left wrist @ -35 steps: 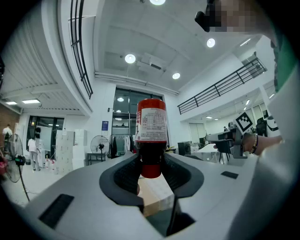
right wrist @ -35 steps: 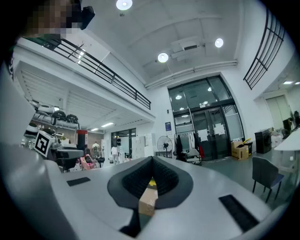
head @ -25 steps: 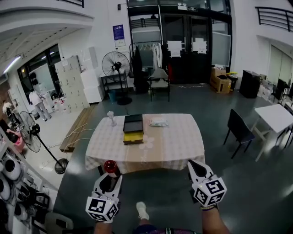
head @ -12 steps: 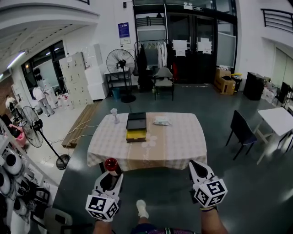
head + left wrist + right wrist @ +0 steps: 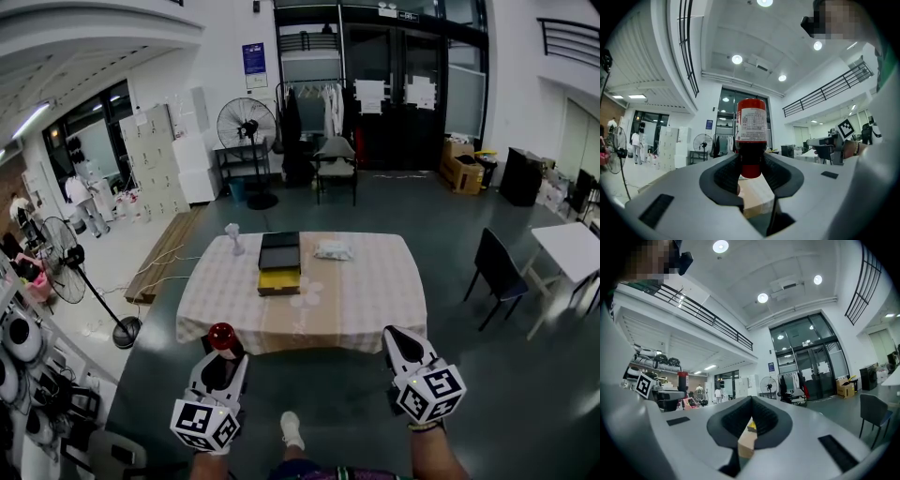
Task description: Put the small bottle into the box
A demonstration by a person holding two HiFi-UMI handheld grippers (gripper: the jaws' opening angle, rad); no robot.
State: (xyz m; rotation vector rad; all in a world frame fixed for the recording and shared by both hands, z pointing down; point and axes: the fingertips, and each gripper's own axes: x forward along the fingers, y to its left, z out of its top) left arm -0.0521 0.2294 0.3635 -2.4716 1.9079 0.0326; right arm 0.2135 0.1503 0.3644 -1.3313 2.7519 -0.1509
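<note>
A small bottle (image 5: pixel 222 336) with a red cap, white label and dark contents stands upright between the jaws of my left gripper (image 5: pixel 223 354), low in the head view and short of the table. In the left gripper view the bottle (image 5: pixel 751 136) fills the middle, and the left gripper (image 5: pixel 751 165) is shut on its lower body. The box (image 5: pixel 279 264), with a black lid and yellow inside, lies open on the checked table (image 5: pixel 375 300) ahead. My right gripper (image 5: pixel 396 337) hangs to the right with nothing in it; in its own view, the right gripper (image 5: pixel 750 401) has its jaws closed together.
On the table a small white object (image 5: pixel 232 238) stands left of the box and a white bag (image 5: pixel 330 249) lies to its right. A standing fan (image 5: pixel 67 267) is at the left, a black chair (image 5: pixel 495 270) at the right. Dark floor lies between me and the table.
The view has shifted slightly and the left gripper with the bottle has drifted a little to the left. Both grips are unchanged.
</note>
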